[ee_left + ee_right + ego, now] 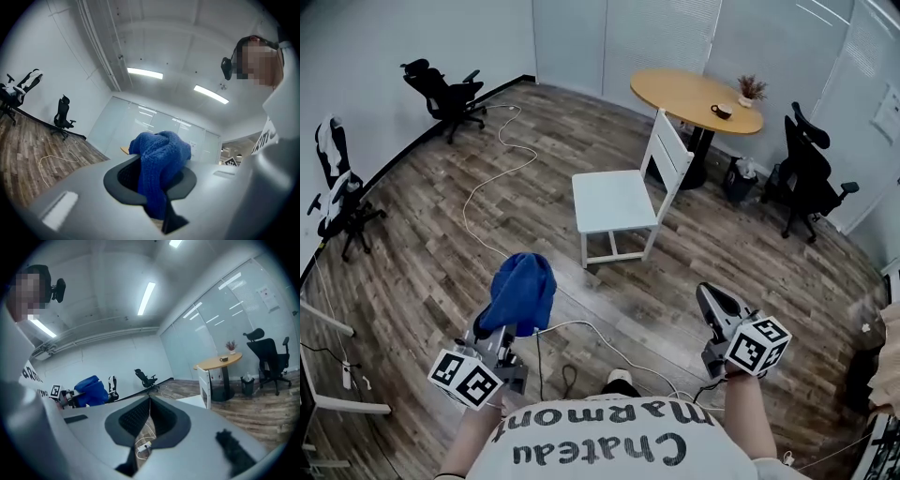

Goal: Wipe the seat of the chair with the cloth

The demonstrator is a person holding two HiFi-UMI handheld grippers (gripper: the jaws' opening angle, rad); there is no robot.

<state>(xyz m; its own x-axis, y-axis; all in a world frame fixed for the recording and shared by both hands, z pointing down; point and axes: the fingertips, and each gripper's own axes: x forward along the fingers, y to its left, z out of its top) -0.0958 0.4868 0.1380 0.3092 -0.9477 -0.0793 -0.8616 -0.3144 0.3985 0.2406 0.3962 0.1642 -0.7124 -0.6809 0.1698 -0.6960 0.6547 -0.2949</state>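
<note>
A white wooden chair (619,199) stands on the wood floor ahead of me, its seat bare and its back towards the round table. My left gripper (508,325) is raised at the lower left, shut on a bunched blue cloth (521,289) that hides its tips. In the left gripper view the cloth (159,168) is pinched between the jaws and bulges over them. My right gripper (712,305) hovers at the lower right, well short of the chair, with its jaws closed together and nothing in them. The right gripper view shows the chair (204,383) and the cloth (92,391) far off.
A round wooden table (680,92) with a cup (722,111) and a small plant stands just behind the chair. Black office chairs (811,173) (445,94) stand at the right and far left. A white cable (492,178) snakes over the floor left of the chair.
</note>
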